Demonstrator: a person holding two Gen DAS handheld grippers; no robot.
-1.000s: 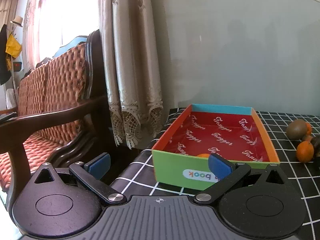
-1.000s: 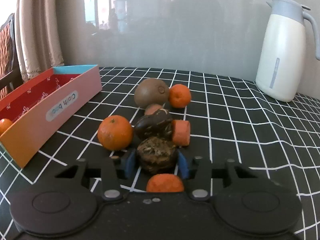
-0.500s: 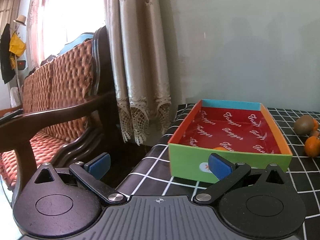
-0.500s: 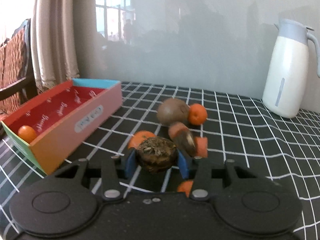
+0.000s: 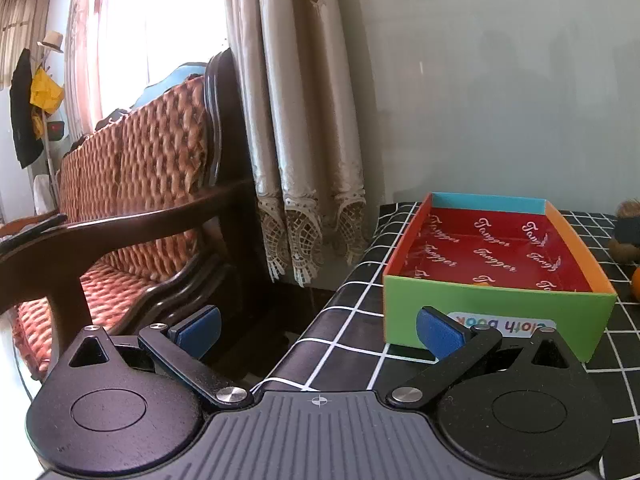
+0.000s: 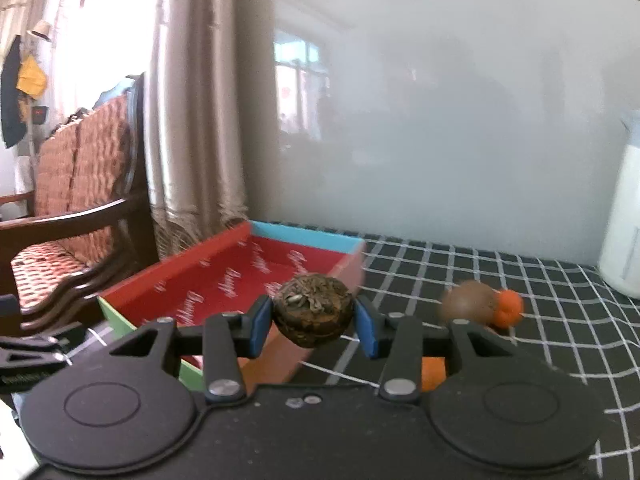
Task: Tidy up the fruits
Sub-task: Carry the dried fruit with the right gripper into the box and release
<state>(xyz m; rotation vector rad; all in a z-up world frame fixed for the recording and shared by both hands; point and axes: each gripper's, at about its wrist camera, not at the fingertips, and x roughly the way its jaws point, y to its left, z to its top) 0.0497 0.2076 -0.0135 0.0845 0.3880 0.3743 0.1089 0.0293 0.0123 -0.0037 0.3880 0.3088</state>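
My right gripper [image 6: 313, 322] is shut on a dark brown wrinkled fruit [image 6: 313, 316] and holds it in the air over the near right wall of the colourful cardboard box [image 6: 224, 276] with a red lining. A kiwi [image 6: 466, 304] and a small orange [image 6: 507, 308] lie on the checked cloth to the right. My left gripper [image 5: 318, 326] is open and empty, near the table's left edge in front of the box's green end wall [image 5: 496, 310]. An orange in the box [image 5: 482, 285] barely shows over that wall.
A black tablecloth with white grid [image 6: 520, 280] covers the table. A white thermos jug [image 6: 624, 224] stands at the far right. A wooden sofa with woven cushions [image 5: 132, 200] and a curtain [image 5: 304, 140] stand left of the table. A grey wall runs behind.
My right gripper has lifted the dark fruit off the table and carried it left to the box. My left gripper has drawn back and left, still open.
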